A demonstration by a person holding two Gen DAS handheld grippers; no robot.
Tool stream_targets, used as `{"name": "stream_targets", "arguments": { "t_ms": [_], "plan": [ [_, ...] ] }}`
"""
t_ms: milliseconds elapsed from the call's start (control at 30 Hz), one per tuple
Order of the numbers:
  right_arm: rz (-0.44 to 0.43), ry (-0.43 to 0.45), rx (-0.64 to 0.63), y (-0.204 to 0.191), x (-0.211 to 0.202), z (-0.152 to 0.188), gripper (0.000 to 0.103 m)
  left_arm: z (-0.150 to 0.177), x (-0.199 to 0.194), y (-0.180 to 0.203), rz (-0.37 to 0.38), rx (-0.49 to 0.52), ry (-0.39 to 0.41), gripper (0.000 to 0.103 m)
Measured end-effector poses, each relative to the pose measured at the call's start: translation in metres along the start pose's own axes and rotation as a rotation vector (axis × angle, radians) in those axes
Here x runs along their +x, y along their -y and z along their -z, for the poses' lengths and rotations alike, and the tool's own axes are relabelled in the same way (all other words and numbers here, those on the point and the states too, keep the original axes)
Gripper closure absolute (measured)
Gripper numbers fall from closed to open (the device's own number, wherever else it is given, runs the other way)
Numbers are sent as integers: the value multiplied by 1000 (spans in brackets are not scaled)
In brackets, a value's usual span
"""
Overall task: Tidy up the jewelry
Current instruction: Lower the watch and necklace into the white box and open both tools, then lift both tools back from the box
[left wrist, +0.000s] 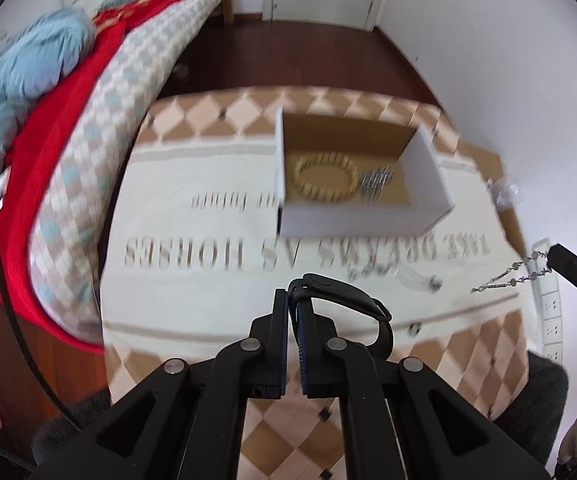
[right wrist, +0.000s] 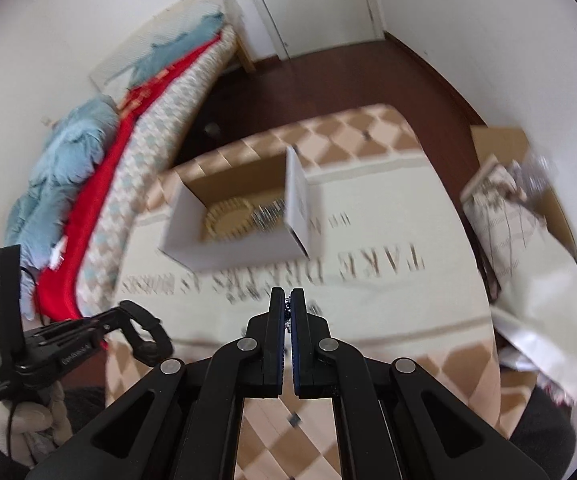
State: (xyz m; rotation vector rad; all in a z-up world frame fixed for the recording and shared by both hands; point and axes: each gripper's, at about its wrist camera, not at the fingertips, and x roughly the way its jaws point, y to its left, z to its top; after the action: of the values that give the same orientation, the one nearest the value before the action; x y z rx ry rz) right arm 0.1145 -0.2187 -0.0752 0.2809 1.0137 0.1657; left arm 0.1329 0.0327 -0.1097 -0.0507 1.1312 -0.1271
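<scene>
The left gripper (left wrist: 293, 300) is closed on a black band (left wrist: 340, 292), likely stiff and light. The right gripper (right wrist: 287, 300) pinches a silver chain (left wrist: 508, 278) that dangles limp over the cloth (left wrist: 192, 280), near the box (left wrist: 352, 216) holding a beaded bracelet (left wrist: 324, 178). The chain seems light, slippery and tangle-prone; gripping near its middle suits it best

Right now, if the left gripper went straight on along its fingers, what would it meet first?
Probably the open cardboard box that holds the beaded bracelet. The left gripper, shut on a black band, points over the printed cloth toward its near wall. Blur leaves height and depth unclear.
</scene>
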Motion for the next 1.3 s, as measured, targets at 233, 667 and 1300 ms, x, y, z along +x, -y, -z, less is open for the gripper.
{"name": "stream_targets", "arguments": {
  "t_ms": [233,667,1300],
  "plan": [
    [-44,58,-57,-29,1,-70,101,-66,-1,5,22,21,38,101],
    [-76,-91,-64,-40,88,-118,100,-111,79,8,110,7,-133,100],
    [-86,-285,-29,-37,133,-110,99,-117,80,2,61,-19,-151,23]
  ]
}}
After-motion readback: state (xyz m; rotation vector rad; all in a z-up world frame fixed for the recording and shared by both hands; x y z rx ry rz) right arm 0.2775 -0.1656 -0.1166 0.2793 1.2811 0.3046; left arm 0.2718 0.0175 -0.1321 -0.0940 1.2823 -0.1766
